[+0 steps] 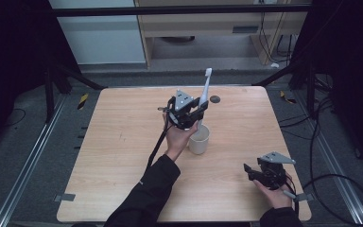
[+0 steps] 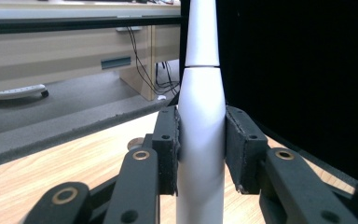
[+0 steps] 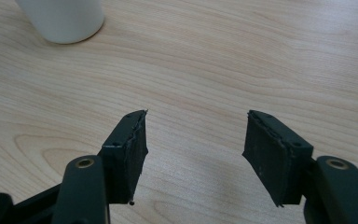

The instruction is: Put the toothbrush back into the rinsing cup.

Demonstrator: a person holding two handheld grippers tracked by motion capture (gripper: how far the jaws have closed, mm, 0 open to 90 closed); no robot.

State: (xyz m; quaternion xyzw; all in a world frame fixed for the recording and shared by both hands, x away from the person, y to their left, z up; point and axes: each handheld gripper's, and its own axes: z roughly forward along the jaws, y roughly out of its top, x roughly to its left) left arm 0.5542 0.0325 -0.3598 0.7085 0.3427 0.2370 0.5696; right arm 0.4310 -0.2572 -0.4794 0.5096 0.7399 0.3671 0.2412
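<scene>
A white electric toothbrush [image 1: 207,87] stands upright, head up, with my left gripper [image 1: 201,108] shut on its handle. In the left gripper view the two pads press on both sides of the toothbrush [image 2: 200,93], where the left gripper [image 2: 200,149] grips its thick lower part. The toothbrush's lower end hangs over a white cup [image 1: 199,139] that stands upright on the wooden table [image 1: 123,142]. My right gripper [image 1: 246,170] rests low near the table's front right corner, open, with nothing between its jaws. The right gripper [image 3: 193,140] view shows bare wood in the gap and the cup [image 3: 63,18] farther off.
A small dark round disc [image 1: 215,99] lies on the table behind the cup. Black frame struts [image 1: 78,78] slant down at the table's back corners. Cables [image 1: 321,142] trail over the floor at the right. A desk [image 1: 208,23] stands beyond the table.
</scene>
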